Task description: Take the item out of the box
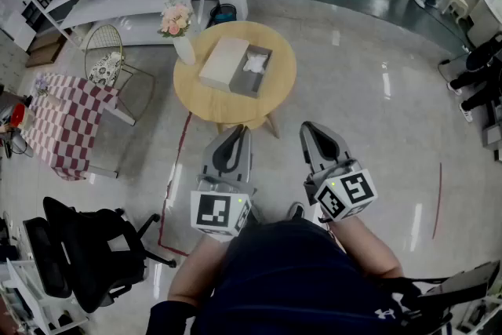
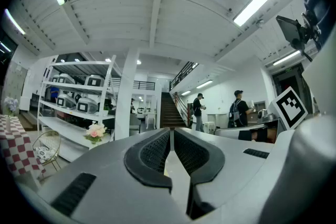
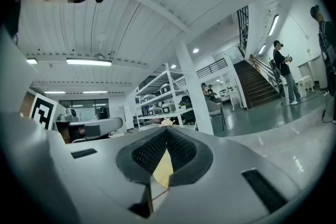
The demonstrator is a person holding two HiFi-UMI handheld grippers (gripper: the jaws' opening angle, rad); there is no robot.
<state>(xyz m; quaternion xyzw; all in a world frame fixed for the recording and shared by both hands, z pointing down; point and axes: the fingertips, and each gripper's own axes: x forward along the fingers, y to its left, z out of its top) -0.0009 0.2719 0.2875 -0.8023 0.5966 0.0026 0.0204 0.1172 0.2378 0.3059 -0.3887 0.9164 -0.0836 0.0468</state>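
Both grippers are held level in front of the person, well short of the round wooden worktop (image 1: 276, 101), the left gripper (image 1: 235, 130) and the right gripper (image 1: 313, 128) each with jaws pressed together on nothing, while the white item (image 1: 256, 62) lies in the open grey box (image 1: 249, 84) beside its pale lid (image 1: 223, 63).

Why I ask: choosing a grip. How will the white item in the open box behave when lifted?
The white item looks crumpled and irregular, so it is probably soft, floppy and light, and would likely sag from a pinch. The grey box around it looks shallow and might slide if snagged.
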